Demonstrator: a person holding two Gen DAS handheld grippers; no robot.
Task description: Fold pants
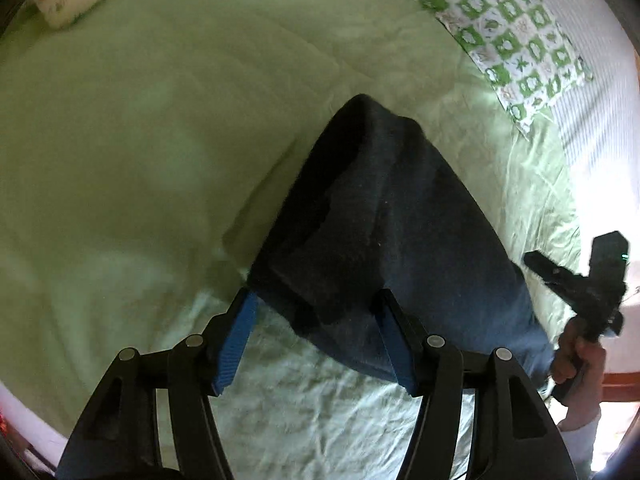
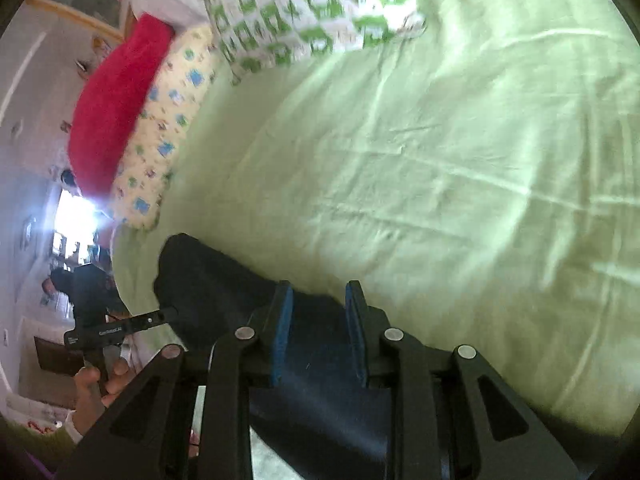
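Note:
The dark navy pants [image 1: 384, 216] lie in a bunched, partly folded heap on the light green bed sheet [image 1: 140, 152]. My left gripper [image 1: 316, 300] is open, its blue-padded fingers straddling the near edge of the pants. My right gripper [image 2: 318, 300] has its blue pads apart with dark pants fabric [image 2: 224, 280] lying between and under them; I cannot tell whether it grips the cloth. In the left wrist view the right gripper [image 1: 560, 272] shows at the right edge, held in a hand.
A green-and-white patterned cloth [image 1: 500, 28] lies at the far right of the bed. A cream pillow with blue prints [image 2: 168, 136] and a red cushion [image 2: 116, 104] sit at the bed's end. The other hand-held gripper [image 2: 116, 326] shows at the left.

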